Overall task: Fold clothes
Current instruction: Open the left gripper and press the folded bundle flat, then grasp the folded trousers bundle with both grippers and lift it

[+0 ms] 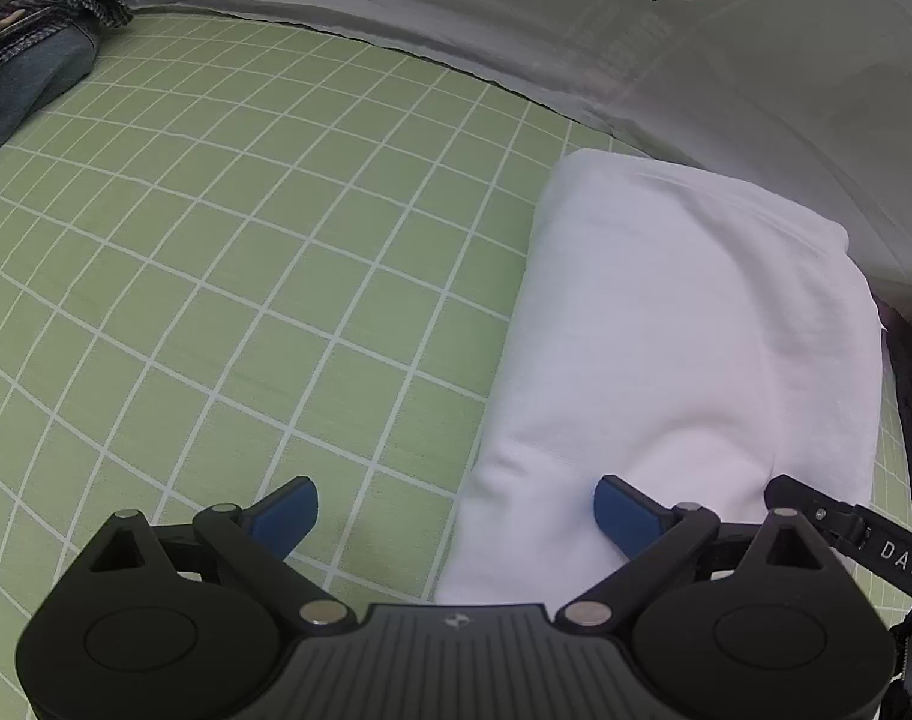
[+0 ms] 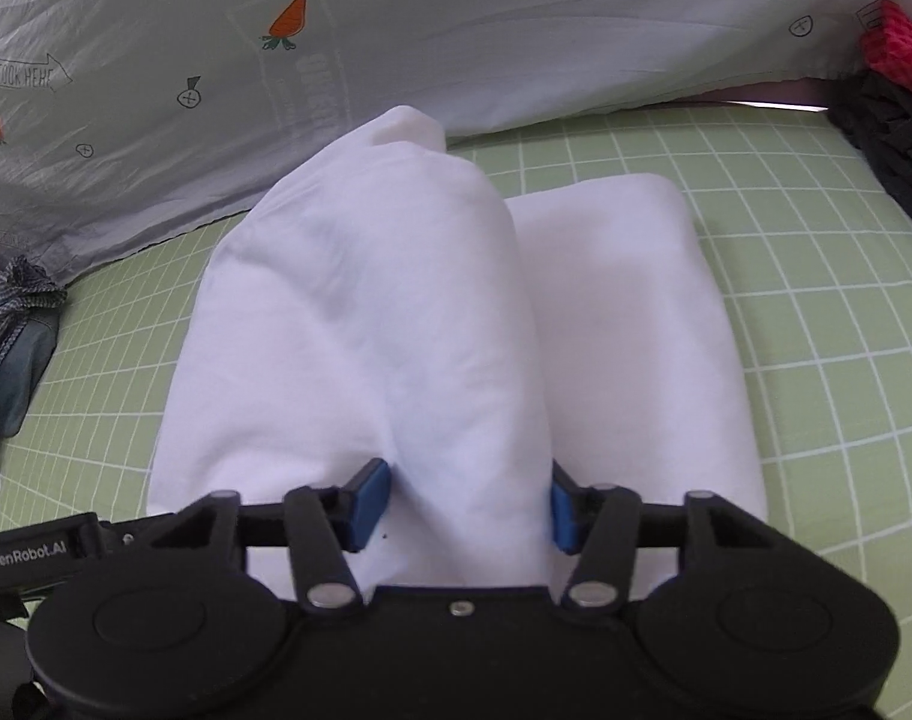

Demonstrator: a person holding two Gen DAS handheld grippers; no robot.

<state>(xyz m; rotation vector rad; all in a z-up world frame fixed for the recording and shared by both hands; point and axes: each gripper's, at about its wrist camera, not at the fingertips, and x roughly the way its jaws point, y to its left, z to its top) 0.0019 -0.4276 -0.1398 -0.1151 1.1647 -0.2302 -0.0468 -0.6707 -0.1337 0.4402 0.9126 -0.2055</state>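
**Right tongs lifting a fold of the white garment off the bed**

The white garment (image 2: 606, 324) is lying on the green checked bedsheet (image 2: 816, 312), close in front of the grey carrot-print quilt (image 2: 516, 30) that is bunching up along the far side of the bed. Taking that quilt as the marker, the garment's far edge is sitting just beside the quilt's hem, and its near end is reaching back under both tools.

The right tongs (image 2: 465, 507) are pinching a thick fold of the white garment, with the blue pads (image 2: 369, 501) pressing in from either side. The gripped fold is rising as a rounded hump above the flatter part of the garment and pointing toward the quilt's orange carrot motif (image 2: 289, 21).

The left tongs (image 1: 456, 516) are standing spread wide and holding nothing. One blue pad (image 1: 285, 516) is hanging over bare sheet, while the other is sitting over the garment's near corner (image 1: 630, 516); I cannot tell whether it is touching the cloth.

Along the quilt's hem to one end, a pile of jeans and checked fabric (image 1: 36, 48) is lying on the sheet, well apart from the garment. At the quilt's opposite end, a dark garment with red cloth (image 2: 894, 96) is heaping at the bed's edge.
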